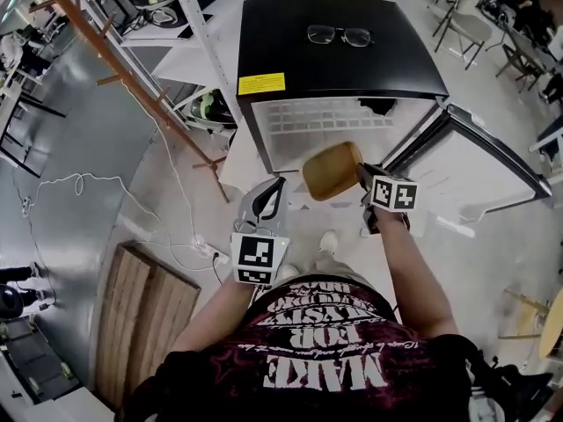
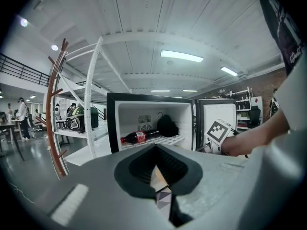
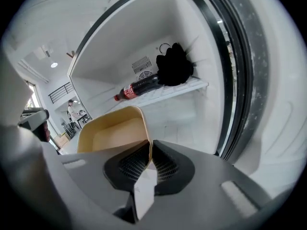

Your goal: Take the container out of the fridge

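Your right gripper (image 3: 147, 148) pinches the tan container (image 3: 112, 133) by its rim, left gripper (image 2: 156, 157) closed empty; draw it clear of the fridge (image 1: 339, 51) ahead.

Head view, person's shirt (image 1: 327, 359): large pale print across the chest, seen upside down. The biggest line reads "MAKE" and the line beyond it has "FOR". The other lines are too warped to read.

Top of fridge (image 1: 339, 42), front left corner: yellow label (image 1: 261, 83) with dark print, too small to read.

Inside, on the shelf: bottle (image 2: 139, 137) with a red label and white script, not legible.
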The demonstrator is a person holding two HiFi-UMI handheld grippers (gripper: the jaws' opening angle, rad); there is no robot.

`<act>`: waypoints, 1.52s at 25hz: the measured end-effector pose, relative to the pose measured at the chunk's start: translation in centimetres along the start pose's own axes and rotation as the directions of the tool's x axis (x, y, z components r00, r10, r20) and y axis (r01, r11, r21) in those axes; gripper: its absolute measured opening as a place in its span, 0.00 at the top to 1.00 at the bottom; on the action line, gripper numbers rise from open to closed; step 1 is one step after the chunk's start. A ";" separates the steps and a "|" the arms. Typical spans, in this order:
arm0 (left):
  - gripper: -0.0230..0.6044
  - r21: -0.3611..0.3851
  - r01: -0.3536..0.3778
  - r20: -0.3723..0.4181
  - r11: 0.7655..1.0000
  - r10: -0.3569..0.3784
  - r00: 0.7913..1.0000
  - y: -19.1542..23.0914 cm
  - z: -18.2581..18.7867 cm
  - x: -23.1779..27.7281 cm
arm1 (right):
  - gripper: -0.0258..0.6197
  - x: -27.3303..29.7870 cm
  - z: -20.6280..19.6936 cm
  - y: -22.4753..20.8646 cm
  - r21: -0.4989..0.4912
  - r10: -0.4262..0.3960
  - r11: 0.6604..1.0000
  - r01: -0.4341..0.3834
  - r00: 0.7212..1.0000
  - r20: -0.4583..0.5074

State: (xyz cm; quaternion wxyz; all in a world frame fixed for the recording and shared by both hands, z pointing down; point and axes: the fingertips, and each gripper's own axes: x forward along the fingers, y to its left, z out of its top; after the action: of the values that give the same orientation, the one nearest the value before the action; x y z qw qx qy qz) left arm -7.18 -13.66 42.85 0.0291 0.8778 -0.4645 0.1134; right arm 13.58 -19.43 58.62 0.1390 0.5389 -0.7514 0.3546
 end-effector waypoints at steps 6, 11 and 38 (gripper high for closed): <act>0.90 -0.002 0.049 -0.052 0.999 -0.049 0.997 -1.4 -1.1 -0.4 | 0.88 -1.7 0.9 1.3 0.005 0.004 1.000 -0.005 0.998 0.056; 0.89 -0.001 0.079 -0.055 0.997 -0.079 0.995 -2.2 -1.5 -0.9 | 0.88 -3.0 0.6 2.2 0.021 -0.003 1.000 0.001 0.997 0.080; 0.70 -0.117 0.006 -0.159 0.993 -0.024 0.987 -4.9 -1.6 4.9 | 0.88 -6.0 7.6 3.1 -0.079 0.145 0.988 -0.133 0.975 0.169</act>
State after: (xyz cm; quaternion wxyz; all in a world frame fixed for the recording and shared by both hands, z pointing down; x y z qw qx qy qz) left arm -0.77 -14.55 45.77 0.1182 0.8661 -0.4599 0.1561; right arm 14.32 -19.83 48.51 0.0655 0.5090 -0.8080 0.2894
